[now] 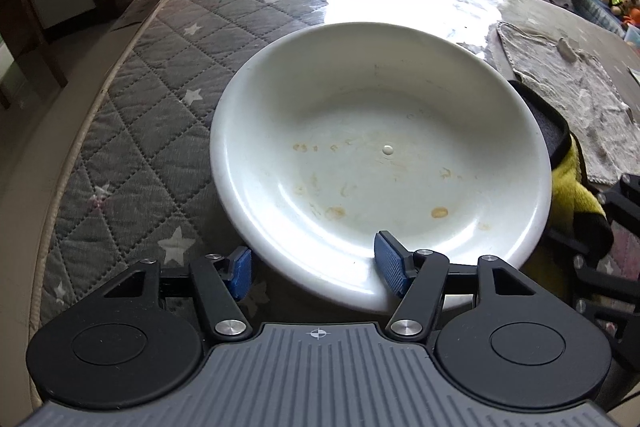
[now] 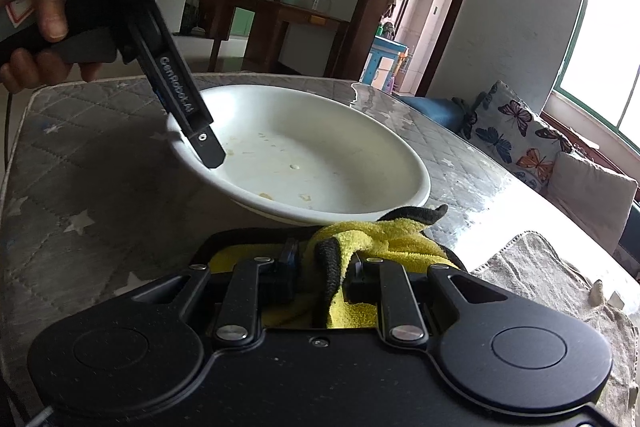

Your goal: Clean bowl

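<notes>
Left claw [image 1: 314, 269] straddling bowl [image 1: 380, 131] rim (stained), right claw [image 2: 320, 277] pinching cloth [image 2: 380, 237]

Left gripper [image 1: 314, 269] half-spread, angled steeply down; right gripper [image 2: 322, 277] clamped, tilted down.

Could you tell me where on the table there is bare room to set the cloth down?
Bare quilted table lies left of the bowl, out to the table's edge, and also beyond the bowl toward the cushions. It is crowded right of the bowl, where the yellow cloth and the grey towel lie.
</notes>
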